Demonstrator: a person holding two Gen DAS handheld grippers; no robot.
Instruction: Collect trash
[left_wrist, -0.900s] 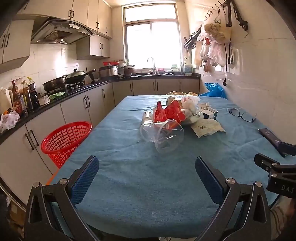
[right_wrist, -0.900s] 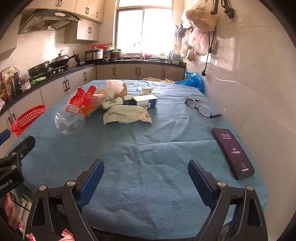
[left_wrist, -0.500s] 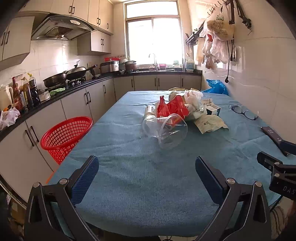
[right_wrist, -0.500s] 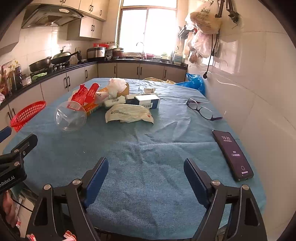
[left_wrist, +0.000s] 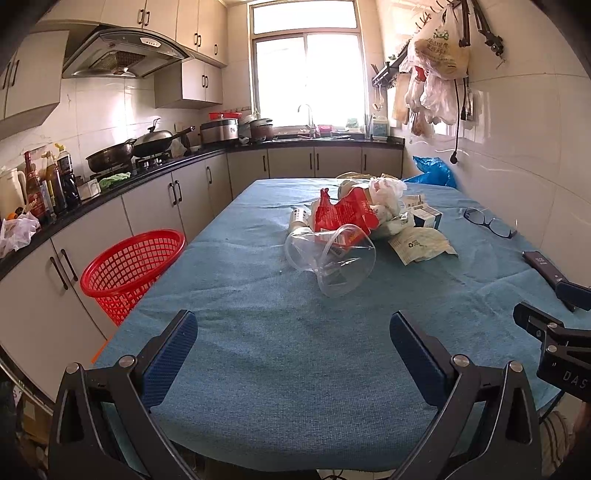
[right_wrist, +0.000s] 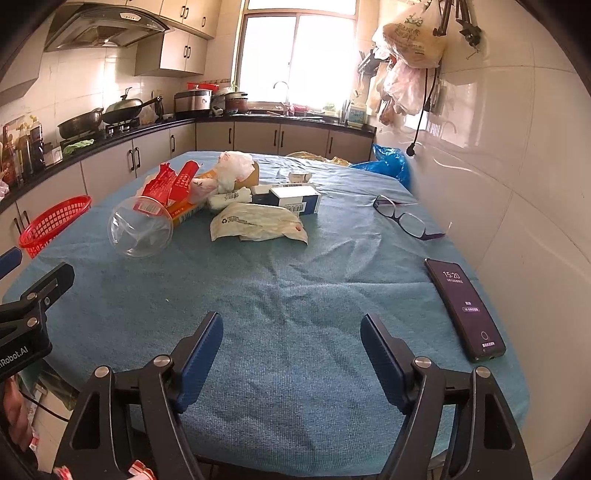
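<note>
Clear cup (left_wrist: 330, 261): lain on its side on the bench (left_wrist: 258, 350), at the near edge of the trash pile (left_wrist: 369, 214), mouth turned toward the claws. Left claw (left_wrist: 293, 354) is set almost straight behind the cup and judged nearer; right claw (right_wrist: 291, 354) is offset to the cup's right. Both claws are held apart and empty.

Blown-out window (left_wrist: 306, 79) backlight, fisheye-warped edges

Blue terry-cloth table cover (right_wrist: 295, 295) spans the whole tabletop. Black smartphone w/ lit screen (right_wrist: 466, 308) lies flat near the right edge. Dark-framed eyeglasses (right_wrist: 406, 219) sit farther back, well apart from it. Black wok w/ steel lid (left_wrist: 155, 142) on the stove, dark sauce bottles (left_wrist: 51, 184) along the black counter. Plastic bags (left_wrist: 439, 51) hang on wall hooks.
</note>
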